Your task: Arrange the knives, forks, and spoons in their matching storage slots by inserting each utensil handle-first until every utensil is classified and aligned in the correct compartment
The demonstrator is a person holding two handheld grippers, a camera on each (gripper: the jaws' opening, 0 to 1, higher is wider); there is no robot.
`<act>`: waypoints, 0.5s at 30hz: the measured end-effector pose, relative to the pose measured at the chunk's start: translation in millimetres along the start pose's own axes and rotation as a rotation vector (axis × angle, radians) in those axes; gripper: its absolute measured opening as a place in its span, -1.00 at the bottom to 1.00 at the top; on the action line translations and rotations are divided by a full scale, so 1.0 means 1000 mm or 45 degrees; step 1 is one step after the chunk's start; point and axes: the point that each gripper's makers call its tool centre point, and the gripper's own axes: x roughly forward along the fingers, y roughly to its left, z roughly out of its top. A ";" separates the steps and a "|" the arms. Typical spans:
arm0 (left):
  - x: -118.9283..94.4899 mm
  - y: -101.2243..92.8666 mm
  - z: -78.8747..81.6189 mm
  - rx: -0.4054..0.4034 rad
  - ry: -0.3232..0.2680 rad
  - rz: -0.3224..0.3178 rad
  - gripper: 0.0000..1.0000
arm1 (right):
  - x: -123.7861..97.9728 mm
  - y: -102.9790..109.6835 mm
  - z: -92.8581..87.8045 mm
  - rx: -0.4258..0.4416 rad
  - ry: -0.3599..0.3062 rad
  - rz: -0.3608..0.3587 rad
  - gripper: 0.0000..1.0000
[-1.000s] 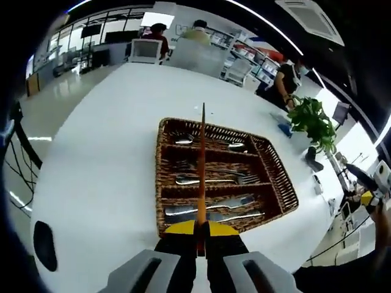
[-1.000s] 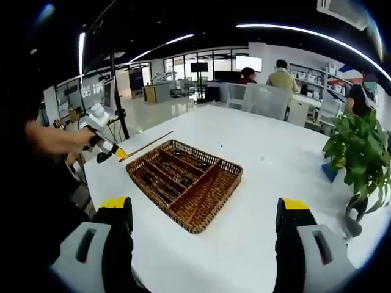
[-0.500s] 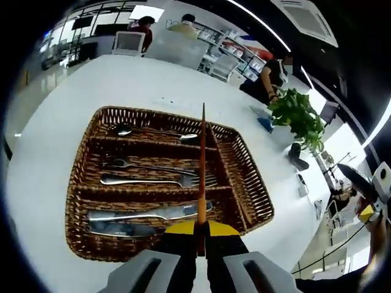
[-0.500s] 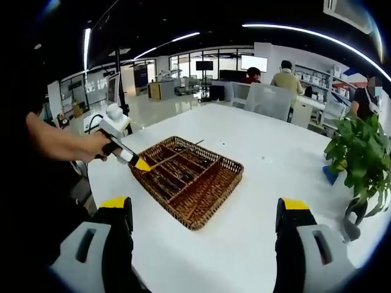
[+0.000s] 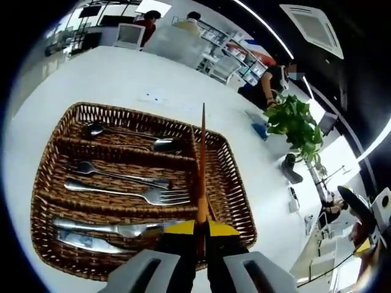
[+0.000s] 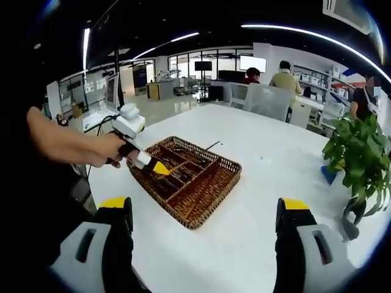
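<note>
While the left gripper pinches a thin stick above the basket, over its long side slot, the right gripper hangs wide and empty, so next comes lowering it in

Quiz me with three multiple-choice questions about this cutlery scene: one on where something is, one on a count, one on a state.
1. Where is the potted plant relative to the wicker tray in the right gripper view?
A. To its right
B. Inside it
C. To its left

2. How many forks lie in the tray?
A. None
B. Two
C. Five

3. How is the left gripper set?
A. Wide open, holding nothing
B. Shut on a slim brown stick
C. Shut on a spoon

Answers:
1 A, the plant stands near that view's right edge.
2 B, two forks share the middle compartment.
3 B, the stick rises from between its closed jaws.
</note>
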 end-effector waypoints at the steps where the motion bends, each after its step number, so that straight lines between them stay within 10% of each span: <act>1: 0.003 -0.005 0.000 0.001 0.001 -0.006 -0.97 | 0.000 0.000 0.000 -0.003 0.002 0.002 0.99; 15: 0.018 -0.029 -0.007 -0.038 -0.031 -0.024 -0.96 | -0.009 -0.004 -0.007 -0.029 0.022 0.032 0.99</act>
